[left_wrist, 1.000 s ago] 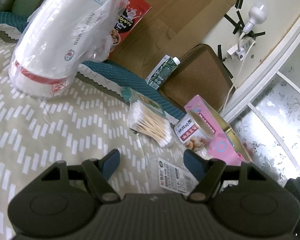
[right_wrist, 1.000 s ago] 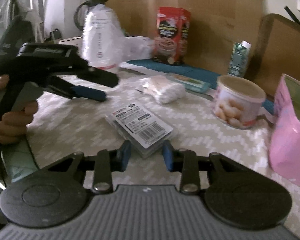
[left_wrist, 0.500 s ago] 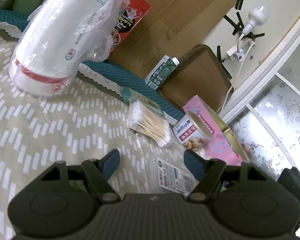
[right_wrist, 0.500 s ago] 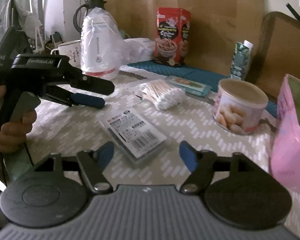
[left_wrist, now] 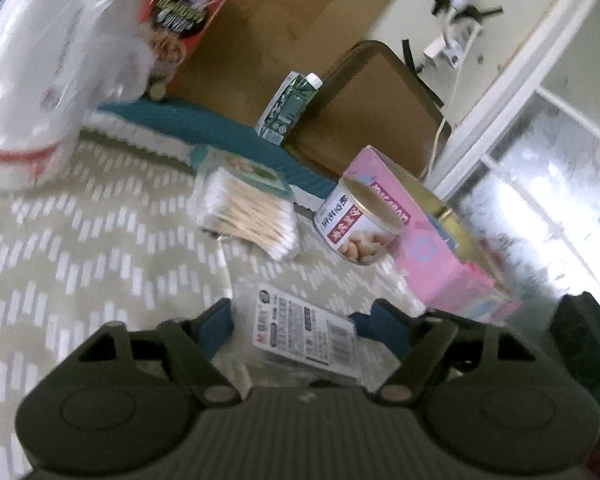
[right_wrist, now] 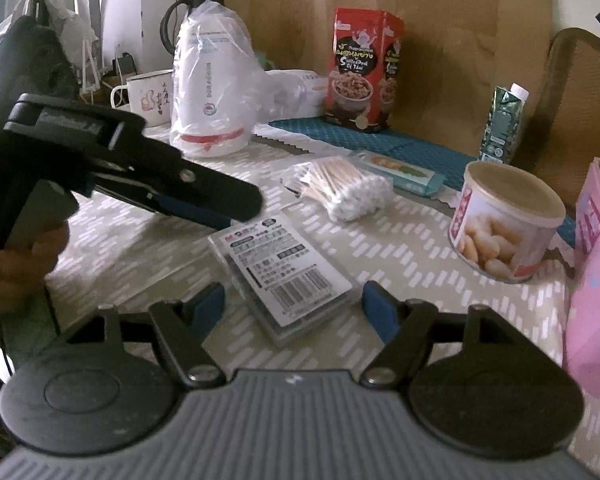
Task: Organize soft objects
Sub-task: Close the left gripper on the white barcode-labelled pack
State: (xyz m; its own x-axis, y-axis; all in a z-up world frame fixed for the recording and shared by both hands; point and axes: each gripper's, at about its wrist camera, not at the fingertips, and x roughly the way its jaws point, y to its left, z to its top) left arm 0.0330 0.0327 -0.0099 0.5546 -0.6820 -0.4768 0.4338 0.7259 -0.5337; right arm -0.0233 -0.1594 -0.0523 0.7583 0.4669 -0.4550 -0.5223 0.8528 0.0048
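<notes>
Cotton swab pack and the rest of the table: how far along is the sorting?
Nothing looks sorted yet. The cotton swab pack, clear labelled case and snack can lie loose on the tablecloth.

In hand: nothing. The right hand-held gripper is closing, pads clear of the case between them; the left hand-held gripper is opening, with the case showing between its fingers.

Left: essentially everything.

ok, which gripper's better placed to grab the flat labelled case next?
Probably right. The right gripper faces the flat labelled case squarely, case between its closing jaws, untouched. The left gripper also straddles it, but its jaws are opening and its view is blurred.
</notes>
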